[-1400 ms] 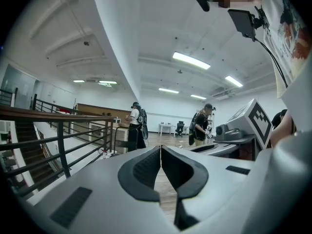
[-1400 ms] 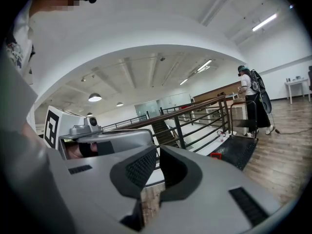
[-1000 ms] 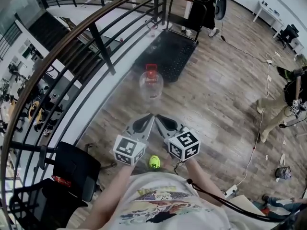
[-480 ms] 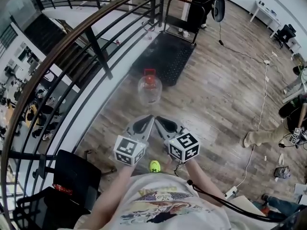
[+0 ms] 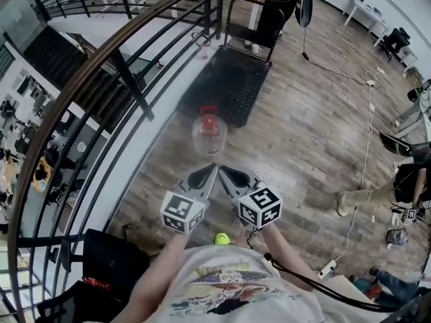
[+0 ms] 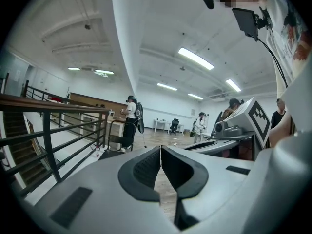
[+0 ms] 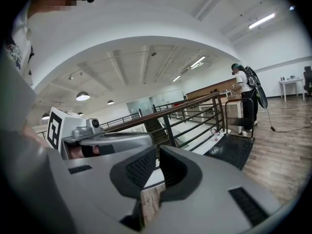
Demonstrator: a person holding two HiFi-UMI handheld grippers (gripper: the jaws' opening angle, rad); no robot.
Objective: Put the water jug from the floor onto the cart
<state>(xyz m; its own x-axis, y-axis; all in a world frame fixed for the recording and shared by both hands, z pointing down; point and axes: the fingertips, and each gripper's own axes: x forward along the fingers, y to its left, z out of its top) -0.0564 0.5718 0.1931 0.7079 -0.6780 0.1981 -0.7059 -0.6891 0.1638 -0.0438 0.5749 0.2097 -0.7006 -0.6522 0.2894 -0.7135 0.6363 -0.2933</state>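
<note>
Though both grippers are held out ahead of the person, neither has anything in it. The left gripper [image 5: 210, 172] has its dark ribbed pads pressed together at the tips, and its own view shows only floorboards through the narrow gap lower down. The right gripper [image 5: 226, 172] is closed just as tightly, pad against pad, pinching nothing. The two noses angle toward each other and nearly meet, and they touch no object.

The water jug [image 5: 209, 133], clear with a red cap [image 5: 210, 111], stands upright on the wood floor [image 5: 303, 133] just beyond the gripper tips, apart from them. Past it lies the cart [image 5: 225, 79] — a flat black platform with a handle bar at its far end, set alongside the dark railing [image 5: 101, 69]. The jug is near the cart's closest edge but not on it. Another person [image 5: 275, 12] stands by the handle.

As for writing, each gripper carries a marker cube [image 5: 182, 212] faced with black-and-white square patterns. The print on the shirt [image 5: 222, 288] is too blurred to read, and any label on the jug cannot be made out.
</note>
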